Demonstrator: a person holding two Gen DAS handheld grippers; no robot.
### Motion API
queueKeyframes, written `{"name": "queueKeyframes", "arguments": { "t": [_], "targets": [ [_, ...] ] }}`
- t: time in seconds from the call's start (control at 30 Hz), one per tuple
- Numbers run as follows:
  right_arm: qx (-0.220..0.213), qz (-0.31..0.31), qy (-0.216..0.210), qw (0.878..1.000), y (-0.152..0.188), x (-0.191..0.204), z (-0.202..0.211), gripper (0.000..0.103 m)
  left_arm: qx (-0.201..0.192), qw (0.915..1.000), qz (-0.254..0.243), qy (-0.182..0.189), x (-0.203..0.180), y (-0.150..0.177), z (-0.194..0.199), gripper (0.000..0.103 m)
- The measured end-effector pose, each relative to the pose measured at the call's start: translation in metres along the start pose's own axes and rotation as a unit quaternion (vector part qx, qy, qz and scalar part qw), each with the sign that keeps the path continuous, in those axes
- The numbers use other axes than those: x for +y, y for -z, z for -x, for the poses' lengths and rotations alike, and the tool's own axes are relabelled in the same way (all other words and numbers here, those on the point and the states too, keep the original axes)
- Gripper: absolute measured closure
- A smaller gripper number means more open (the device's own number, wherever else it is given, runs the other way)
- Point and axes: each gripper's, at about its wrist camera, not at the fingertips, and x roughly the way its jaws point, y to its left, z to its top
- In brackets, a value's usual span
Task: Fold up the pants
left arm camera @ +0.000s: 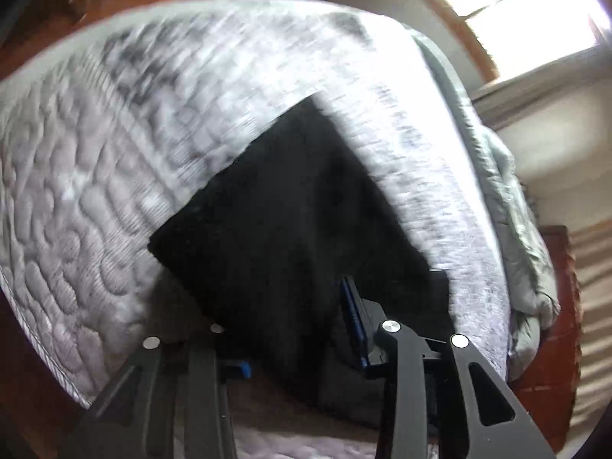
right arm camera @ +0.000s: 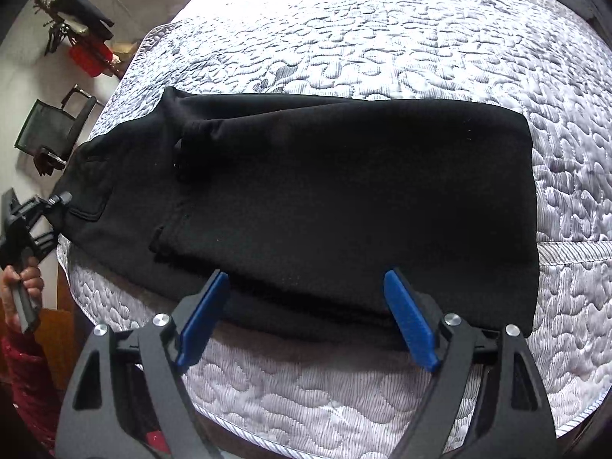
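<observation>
Bed surface: from the left wrist I see a pale quilted bedcover (left arm camera: 76, 199) filling most of the picture, rather blurred
Background, left view: bright window (left arm camera: 535, 11) at the top right, and a grey blanket (left arm camera: 508, 199) bunched along the right side of the bed
Pants, left view: the black pants (left arm camera: 290, 206) lie on the bedcover and reach from the middle of the picture down to my claw
Left gripper: the left gripper (left arm camera: 294, 325) has its jaws only partly apart with black cloth between them; I cannot tell if the pads really pinch it
Pants, right view: the pants are spread across the bedcover, the folded end to the right, the other end at the left edge of the bed
Right gripper: the right gripper (right arm camera: 306, 275) stands wide apart over the near long edge of the pants, one blue pad on each side, holding nothing
Left side, right view: the tip of the left gripper meets the pants at the bed edge; the left hand (right arm camera: 23, 283) with a red sleeve (right arm camera: 26, 375) holds its handle
Background, right view: a black chair (right arm camera: 53, 130) stands by the wall beyond the bed
</observation>
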Motion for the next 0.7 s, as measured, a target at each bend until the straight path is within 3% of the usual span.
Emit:
{"name": "queueKeyframes", "arguments": {
  "t": [0.1,0.17,0.3,0.4,0.5,0.53,0.57,0.7],
  "targets": [
    [0.000,-0.011,-0.010,1.000,-0.002,-0.004,-0.001,0.020,-0.013,0.9993,-0.030,0.018,-0.024,-0.001,0.012,0.066],
    [-0.001,-0.016,-0.016,1.000,-0.003,-0.006,-0.001,0.020,-0.005,0.9991,-0.043,0.000,-0.027,-0.004,0.004,0.060],
    [-0.004,-0.014,-0.021,1.000,-0.002,-0.008,0.000,0.020,0.044,0.9971,-0.012,-0.061,0.006,-0.008,-0.034,0.054],
    [-0.006,-0.016,-0.029,0.999,-0.001,-0.010,0.000,0.019,0.047,0.9975,0.011,-0.051,0.020,-0.005,-0.045,0.047],
    [-0.006,-0.019,-0.036,0.999,-0.002,-0.013,-0.001,0.019,0.027,0.9990,0.005,-0.036,0.012,-0.004,-0.034,0.065],
    [-0.006,-0.021,-0.038,0.999,-0.002,-0.013,-0.001,0.019,0.019,0.9993,0.002,-0.031,0.010,-0.005,-0.030,0.077],
    [-0.007,-0.022,-0.040,0.999,-0.002,-0.014,-0.002,0.018,0.016,0.9996,0.001,-0.024,0.008,-0.006,-0.028,0.083],
    [-0.011,-0.020,-0.040,0.999,-0.001,-0.013,-0.001,0.018,-0.002,0.9998,-0.005,-0.020,0.001,-0.005,-0.020,0.085]
  ]
}}
